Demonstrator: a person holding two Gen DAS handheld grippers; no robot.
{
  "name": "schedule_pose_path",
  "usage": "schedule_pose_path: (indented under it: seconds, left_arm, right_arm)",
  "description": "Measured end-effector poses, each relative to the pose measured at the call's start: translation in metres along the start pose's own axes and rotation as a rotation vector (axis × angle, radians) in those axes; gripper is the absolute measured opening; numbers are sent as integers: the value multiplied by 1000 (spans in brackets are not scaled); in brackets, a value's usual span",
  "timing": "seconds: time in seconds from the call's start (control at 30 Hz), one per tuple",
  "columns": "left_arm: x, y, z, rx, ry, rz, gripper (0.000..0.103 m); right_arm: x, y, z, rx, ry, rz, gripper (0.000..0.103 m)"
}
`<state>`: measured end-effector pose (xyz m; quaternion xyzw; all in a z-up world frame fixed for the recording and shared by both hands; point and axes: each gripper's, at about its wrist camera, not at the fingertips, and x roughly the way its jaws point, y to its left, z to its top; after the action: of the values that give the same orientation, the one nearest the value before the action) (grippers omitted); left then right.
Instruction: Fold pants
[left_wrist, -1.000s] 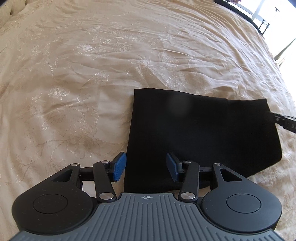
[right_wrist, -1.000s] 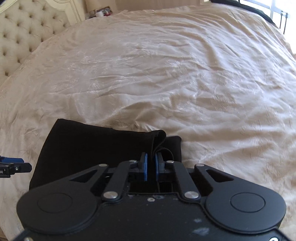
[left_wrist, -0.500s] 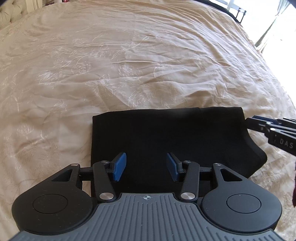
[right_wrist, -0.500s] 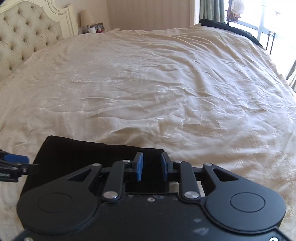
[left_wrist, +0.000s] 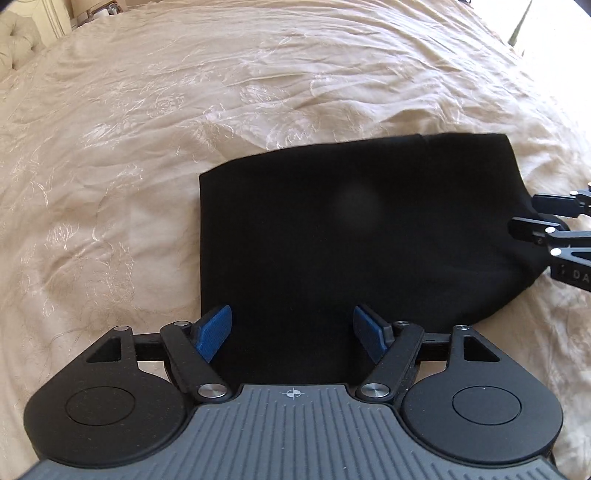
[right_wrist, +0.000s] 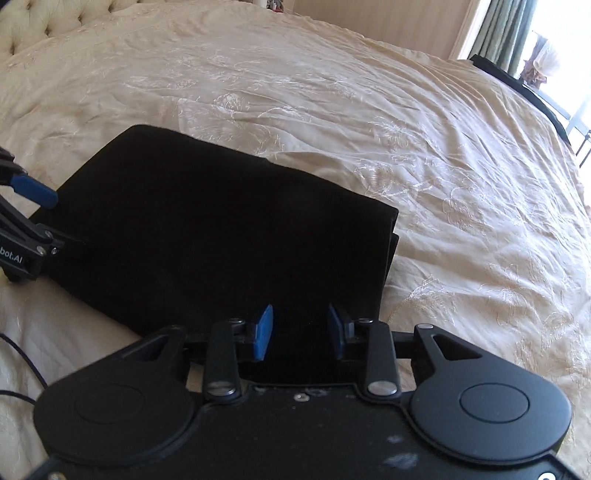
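Pants (left_wrist: 354, 236), black and folded into a compact rectangle of several layers, lay flat on the cream embroidered bedspread (left_wrist: 155, 122), toward the near edge of the bed and well away from the tufted headboard (right_wrist: 40, 26) at its far end. Stacked fold edges showed at the bundle's right end in the right wrist view. The left gripper (left_wrist: 291, 334) tilted steeply down over the near left part of the fabric, its jaws opening, blue pads (left_wrist: 214, 332) spread wide with only cloth below them and nothing pinched. The right gripper (right_wrist: 300, 334) pointed down at the near right part of the pants, its jaws also opening to a narrower gap, the pads clear of the fabric as far as could be seen. Each tool showed at the side of the other's view, at opposite ends of the bundle. Curtains (right_wrist: 506, 33) hung by a bright window beyond the bed's far right corner.
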<state>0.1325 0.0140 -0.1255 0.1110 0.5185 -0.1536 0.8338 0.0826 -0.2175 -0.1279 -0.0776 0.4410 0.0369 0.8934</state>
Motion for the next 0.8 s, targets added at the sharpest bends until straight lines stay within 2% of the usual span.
schedule_pose_path:
  seconds: [0.1,0.2,0.33,0.43,0.53,0.63,0.8]
  left_arm:
    - [2,17,11,-65,-1,-13,71]
    - [22,32,18,-134,66,-56,73]
    - [46,48,22,-195,125,-129,89]
    - [58,55,25,-263,152,-191,102]
    - [65,48,28,-267,164,-170,103]
    - [67,40,30,-290,156,-129,103]
    - [64,33,22,-343,85,-87,103]
  right_arm:
    - [-7,-26,11,168,-58,-32,56]
    - [11,-56,14,311,31,-9,58]
    - [44,-88,5,505,162,136,59]
    - [62,-98,-2,598,187,207,65]
    - [72,-98,-4,643,186,239,75]
    - [77,-90,-3,616,174,241,85]
    - [79,-71,1,540,156,206,94]
